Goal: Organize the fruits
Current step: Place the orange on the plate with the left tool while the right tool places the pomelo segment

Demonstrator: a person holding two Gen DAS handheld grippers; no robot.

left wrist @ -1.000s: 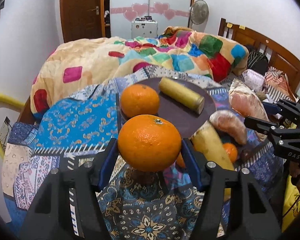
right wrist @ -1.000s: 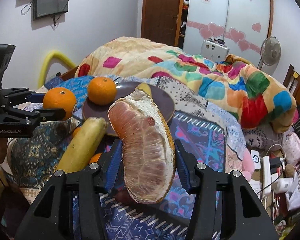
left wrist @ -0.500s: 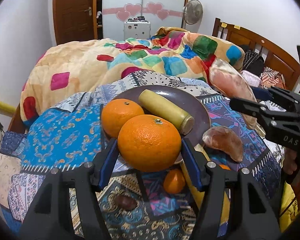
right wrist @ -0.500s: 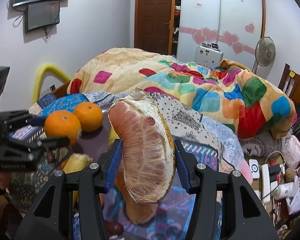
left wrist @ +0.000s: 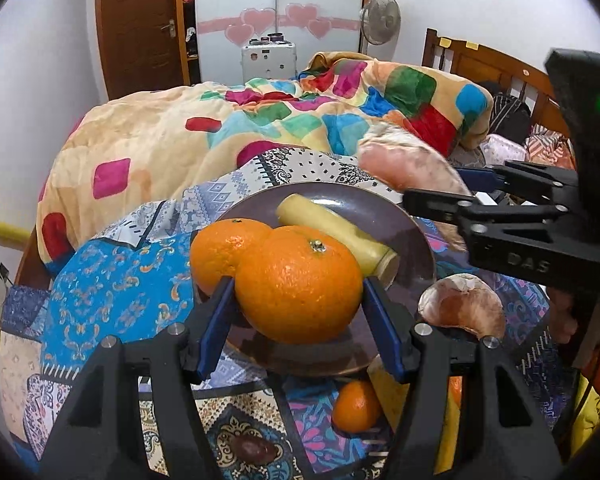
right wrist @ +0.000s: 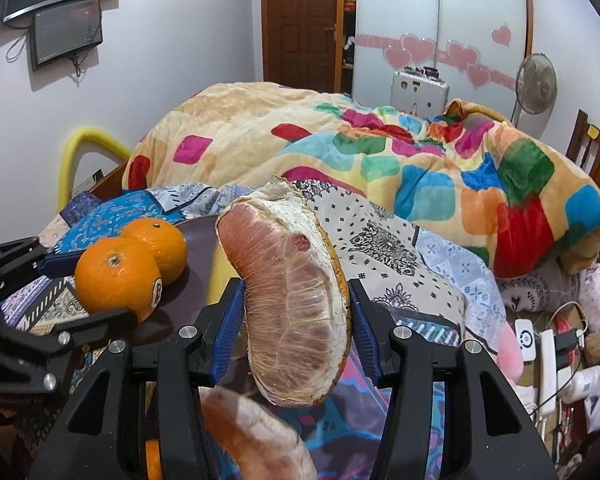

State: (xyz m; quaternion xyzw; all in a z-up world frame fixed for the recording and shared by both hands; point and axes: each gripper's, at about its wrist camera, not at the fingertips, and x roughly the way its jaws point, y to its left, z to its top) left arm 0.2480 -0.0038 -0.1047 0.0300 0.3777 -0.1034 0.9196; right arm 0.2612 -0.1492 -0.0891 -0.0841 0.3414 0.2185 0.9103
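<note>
Orange (left wrist: 297, 286) clamped in left tool (left wrist: 297, 312), over plate (left wrist: 380, 208).

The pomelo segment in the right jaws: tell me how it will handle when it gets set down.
The pomelo segment probably gives under pressure: its flesh is bare behind a thin membrane, so the right gripper could bruise or tear it. The curved wedge shape suggests it will rock or flop onto its side rather than roll. It looks bulky and juicy, so likely fairly heavy.
</note>
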